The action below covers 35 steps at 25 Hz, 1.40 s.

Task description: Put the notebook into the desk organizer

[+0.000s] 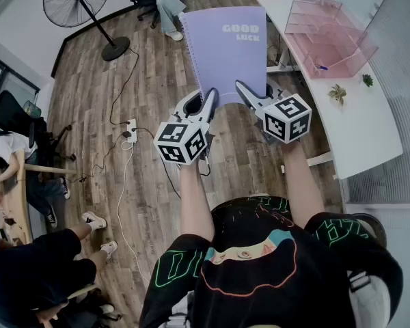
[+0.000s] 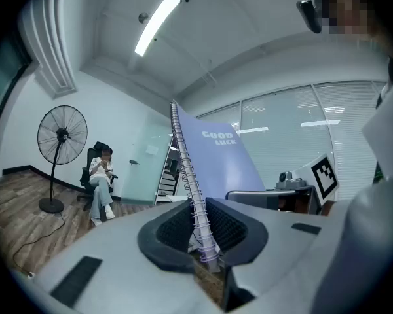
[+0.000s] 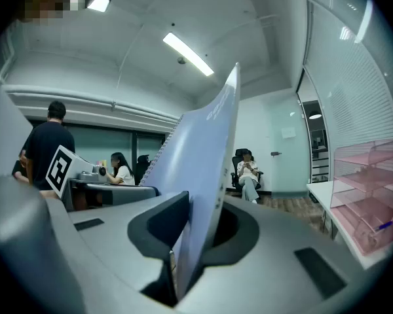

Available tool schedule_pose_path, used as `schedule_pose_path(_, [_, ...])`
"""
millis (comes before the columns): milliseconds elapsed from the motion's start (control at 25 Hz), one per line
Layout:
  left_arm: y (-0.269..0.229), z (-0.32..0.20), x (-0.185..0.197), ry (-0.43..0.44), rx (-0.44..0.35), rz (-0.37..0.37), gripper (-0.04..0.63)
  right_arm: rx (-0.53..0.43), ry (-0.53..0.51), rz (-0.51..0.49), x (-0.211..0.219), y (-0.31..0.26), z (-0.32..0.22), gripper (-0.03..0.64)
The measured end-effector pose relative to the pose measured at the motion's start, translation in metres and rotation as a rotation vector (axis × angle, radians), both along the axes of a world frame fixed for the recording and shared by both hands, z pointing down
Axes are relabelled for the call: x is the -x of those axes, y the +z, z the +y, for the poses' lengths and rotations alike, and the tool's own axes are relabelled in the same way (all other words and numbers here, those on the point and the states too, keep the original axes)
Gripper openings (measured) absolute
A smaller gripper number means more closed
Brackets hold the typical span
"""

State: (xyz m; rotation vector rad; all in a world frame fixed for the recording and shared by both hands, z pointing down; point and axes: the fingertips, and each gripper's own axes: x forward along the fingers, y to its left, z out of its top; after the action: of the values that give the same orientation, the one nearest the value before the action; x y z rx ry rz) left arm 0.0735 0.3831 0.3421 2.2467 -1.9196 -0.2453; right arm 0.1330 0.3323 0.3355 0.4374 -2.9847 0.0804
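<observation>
In the head view the purple notebook is held in the air by its near edge, left of the pink desk organizer on the white surface; in the left gripper view the left gripper has its jaws clenched on the spiral binding; in the right gripper view the right gripper has its jaws grasping the notebook's plain edge.

Left gripper, right gripper level, both clamping notebook

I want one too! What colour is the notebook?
The notebook is light purple, seen best in the head view.
</observation>
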Motion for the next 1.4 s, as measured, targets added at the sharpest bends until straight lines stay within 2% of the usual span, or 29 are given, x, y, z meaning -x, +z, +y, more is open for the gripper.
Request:
schedule_pose_path(640, [0.013, 0.003, 0.016, -0.002, -0.006, 0.038, 0.057, -0.047, 0.003, 0.064, 0.012, 0.009, 0.007, 0.074])
schedule_pose_path(920, [0.031, -0.01, 0.023, -0.006, 0.014, 0.077, 0.055, -0.008, -0.002, 0.086, 0.02, 0.026, -0.007, 0.072])
schedule_pose_path(1080, [0.05, -0.03, 0.037, -0.015, 0.052, 0.096, 0.055, 0.028, -0.011, 0.1, 0.034, 0.047, -0.029, 0.074])
schedule_pose_path(1400, [0.06, -0.103, 0.084, -0.055, 0.089, 0.115, 0.052, 0.08, -0.04, 0.096, 0.084, 0.06, -0.106, 0.072])
